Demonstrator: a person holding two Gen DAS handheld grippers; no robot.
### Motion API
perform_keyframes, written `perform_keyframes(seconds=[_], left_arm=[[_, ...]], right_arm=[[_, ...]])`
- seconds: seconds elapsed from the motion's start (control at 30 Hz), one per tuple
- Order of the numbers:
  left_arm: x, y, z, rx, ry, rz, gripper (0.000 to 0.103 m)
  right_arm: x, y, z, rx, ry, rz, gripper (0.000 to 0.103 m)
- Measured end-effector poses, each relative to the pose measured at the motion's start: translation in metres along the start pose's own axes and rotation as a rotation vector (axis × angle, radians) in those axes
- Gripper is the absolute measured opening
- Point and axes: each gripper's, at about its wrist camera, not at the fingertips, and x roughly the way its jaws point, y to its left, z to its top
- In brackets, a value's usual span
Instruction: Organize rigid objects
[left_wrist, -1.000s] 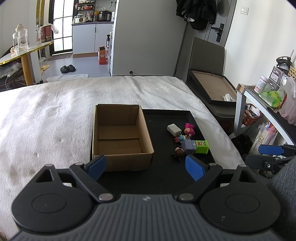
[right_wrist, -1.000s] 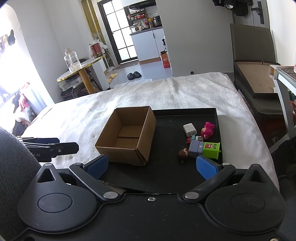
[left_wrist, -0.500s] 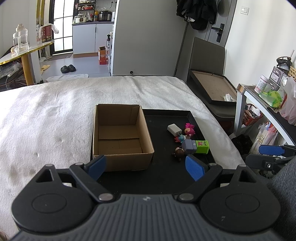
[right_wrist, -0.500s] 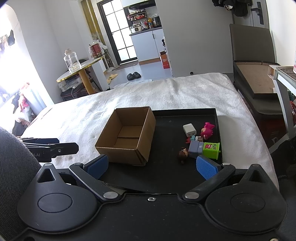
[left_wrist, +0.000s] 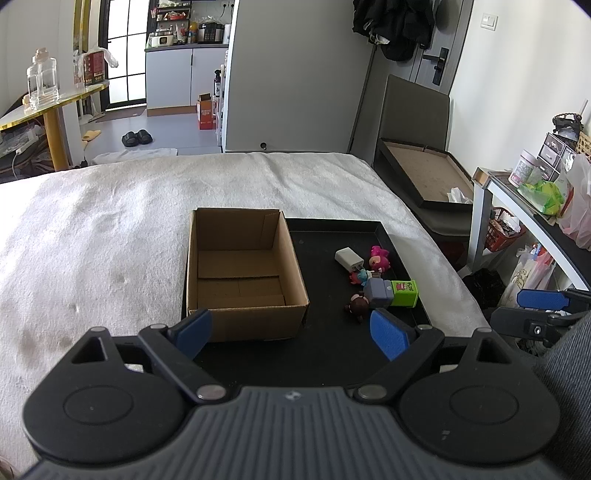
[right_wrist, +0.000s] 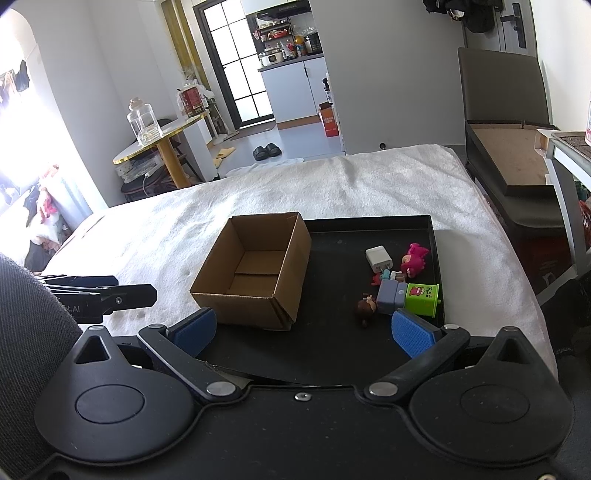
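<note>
An open, empty cardboard box (left_wrist: 240, 273) (right_wrist: 255, 273) stands on the left part of a black tray (left_wrist: 332, 229) (right_wrist: 332, 350). To its right lie a white charger (left_wrist: 349, 258) (right_wrist: 378, 257), a pink figure (left_wrist: 379, 257) (right_wrist: 414, 258), a small teal and red figure (left_wrist: 358, 276), a grey-blue block (left_wrist: 377, 292) (right_wrist: 390, 301), a green block (left_wrist: 404, 293) (right_wrist: 423, 297) and a brown-haired figure (left_wrist: 356, 304) (right_wrist: 365, 307). My left gripper (left_wrist: 291, 332) and right gripper (right_wrist: 303, 332) are both open and empty, held back at the tray's near edge.
The tray lies on a bed with a white cover (left_wrist: 92, 240). A dark chair with a framed board (left_wrist: 424, 173) and a shelf (left_wrist: 535, 206) stand to the right. A yellow table with a glass jar (right_wrist: 144, 123) stands far left.
</note>
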Motion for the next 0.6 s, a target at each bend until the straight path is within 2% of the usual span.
perform_keyframes(seconds=[0.6], left_arm=[[0.0015, 0.0028, 0.0043, -0.004, -0.011, 0.011, 0.092]], right_arm=[[-0.0032, -0.0006, -0.0019, 0.001, -0.030, 0.012, 0.103]])
